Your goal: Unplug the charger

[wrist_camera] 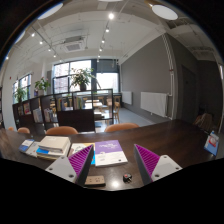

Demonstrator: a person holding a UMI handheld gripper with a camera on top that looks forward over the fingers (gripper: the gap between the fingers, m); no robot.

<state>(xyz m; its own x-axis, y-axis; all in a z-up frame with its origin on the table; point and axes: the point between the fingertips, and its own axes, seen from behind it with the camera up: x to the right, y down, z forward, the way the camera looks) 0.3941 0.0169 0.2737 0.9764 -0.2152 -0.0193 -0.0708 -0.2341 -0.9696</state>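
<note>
My gripper (pixel 113 150) is held above a dark wooden table (pixel 170 135), its fingers wide open and empty. The purple pads (pixel 81 157) stand far apart. Low between the fingers lie a small tan socket block (pixel 95 181) and, apart from it to the right, a small black charger-like object (pixel 127 178). I cannot tell whether a cable joins them. A purple and white booklet (pixel 108 152) lies flat on the table between the fingertips, just beyond those two things.
A stack of books and papers (pixel 45 147) lies to the left of the left finger. A blue card (pixel 211 143) stands at the table's far right. Orange chairs (pixel 62 130) line the far edge; shelves and plants (pixel 80 78) stand beyond.
</note>
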